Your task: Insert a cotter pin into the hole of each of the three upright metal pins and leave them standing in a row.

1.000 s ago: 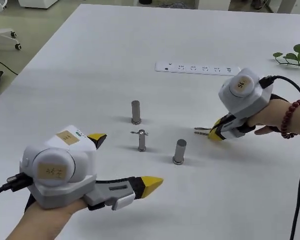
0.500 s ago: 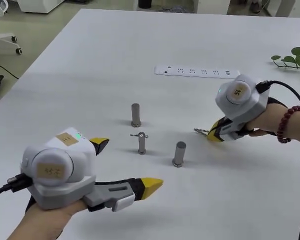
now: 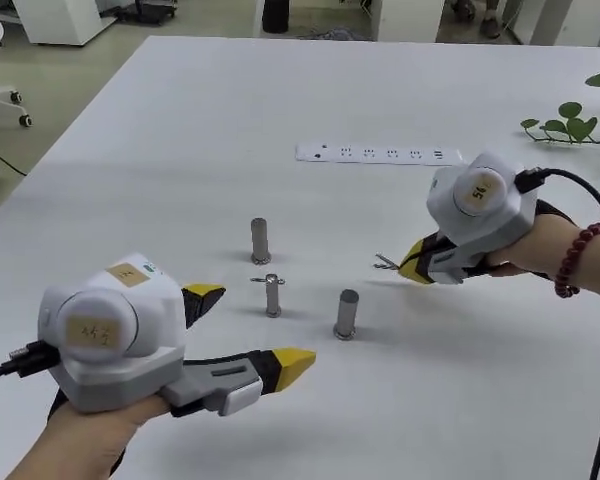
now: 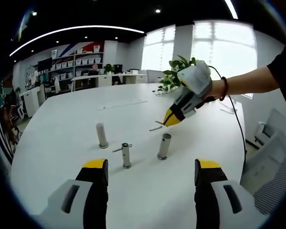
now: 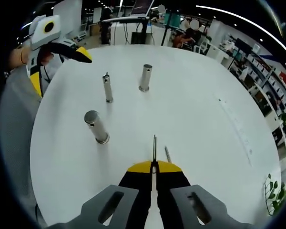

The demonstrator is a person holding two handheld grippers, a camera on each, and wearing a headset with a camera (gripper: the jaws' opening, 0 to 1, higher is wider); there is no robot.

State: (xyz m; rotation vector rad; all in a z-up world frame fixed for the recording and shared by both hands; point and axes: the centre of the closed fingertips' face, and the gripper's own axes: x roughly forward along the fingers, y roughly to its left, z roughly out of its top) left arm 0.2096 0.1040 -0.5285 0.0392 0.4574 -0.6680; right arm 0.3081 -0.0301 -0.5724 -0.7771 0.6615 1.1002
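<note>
White bench (image 3: 180, 150), head view: right hand-held gripper (image 3: 410, 268) pinches a cotter pin (image 3: 385, 264); bare metal pin (image 3: 347, 314) near, ahead of its tip. Left gripper view: left hand-held gripper (image 4: 151, 164) gapes wide, empty. Right gripper view: a skewed approach could topple that pin.

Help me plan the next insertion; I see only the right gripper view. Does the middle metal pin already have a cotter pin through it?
Observer: Yes. In the head view a cotter pin sits crosswise through the middle pin near its top.
Operator: And the other two?
Observer: Seen from the side in the left gripper view, the rear pin and the right-hand pin have nothing through them.
Operator: Is the left gripper free to steady one?
Observer: Its own view shows the left gripper with jaws wide apart and nothing between them.
</note>
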